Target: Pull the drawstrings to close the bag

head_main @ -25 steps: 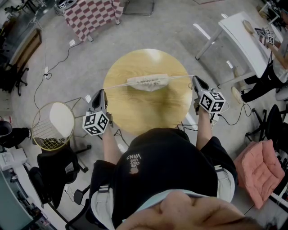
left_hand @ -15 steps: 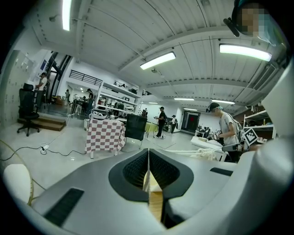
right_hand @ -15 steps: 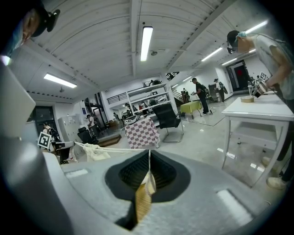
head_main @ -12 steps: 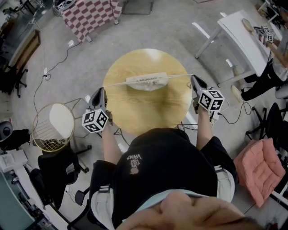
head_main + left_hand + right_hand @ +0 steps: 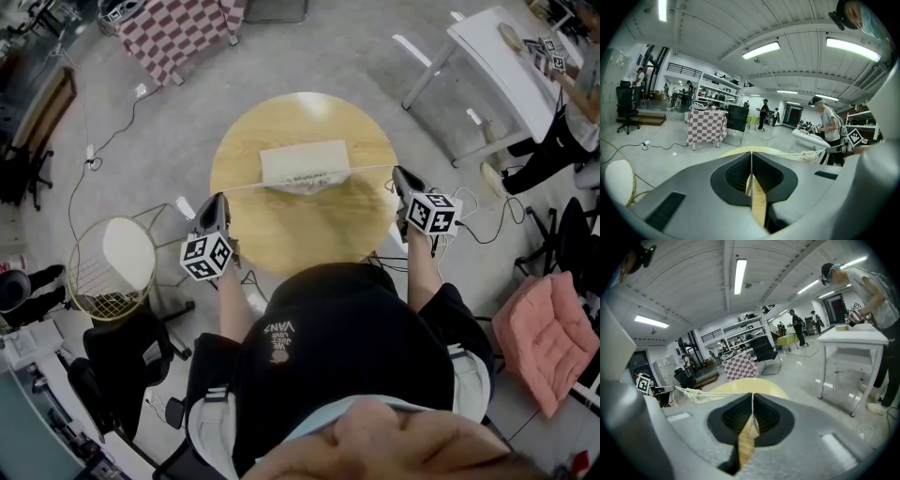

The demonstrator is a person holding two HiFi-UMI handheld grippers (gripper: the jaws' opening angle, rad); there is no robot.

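Note:
A cream drawstring bag lies in the middle of the round wooden table, its mouth gathered along the near edge. A drawstring runs taut from each side of the mouth. My left gripper hangs off the table's left edge, shut on the left cord. My right gripper at the table's right edge is shut on the right cord. The bunched bag appears at the right in the left gripper view and at the left in the right gripper view.
A wire basket stands on the floor to the left, and a black chair is below it. At the far right are a white table and a person. A pink cushion lies at the right. A checkered table is far behind.
The bag's body now shows flat and rectangular behind its gathered mouth. Both grippers stay shut on the taut cords, and they have drawn in slightly toward the table's edges.

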